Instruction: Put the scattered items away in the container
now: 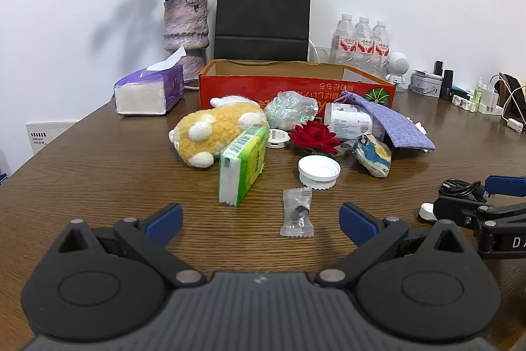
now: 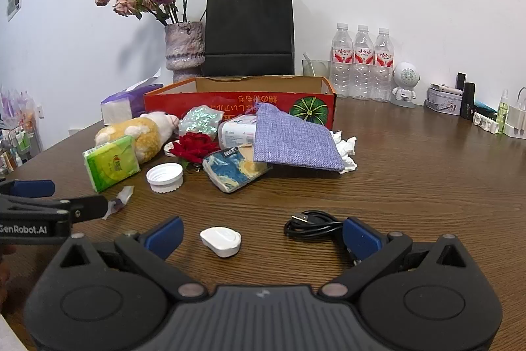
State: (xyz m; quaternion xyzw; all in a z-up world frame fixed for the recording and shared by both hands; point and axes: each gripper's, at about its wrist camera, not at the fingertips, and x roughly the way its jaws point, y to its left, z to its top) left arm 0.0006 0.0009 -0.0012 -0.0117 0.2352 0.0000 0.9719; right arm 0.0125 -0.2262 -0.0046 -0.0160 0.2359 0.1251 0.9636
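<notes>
Wooden table point(image 1: 98, 160) against a white wall, items scattered before an open red cardboard box point(image 1: 296, 87).

Left to right in the left wrist view: purple tissue pack point(image 1: 149, 91); yellow plush toy point(image 1: 213, 127) touching a green tissue packet point(image 1: 243, 166); small clear sachet point(image 1: 297, 213) lying ahead between the fingers; white bottle cap point(image 1: 319, 171); red fabric rose point(image 1: 314, 135); purple woven pouch point(image 1: 397, 124) leaning on the box front. Left gripper point(image 1: 261, 219): jaws fully wide, nothing held. Right gripper point(image 2: 263, 234): jaws fully wide, nothing held; a white oval piece point(image 2: 221, 241) lies between its fingers, a coiled black cable point(image 2: 312, 226) touches its right finger.
</notes>
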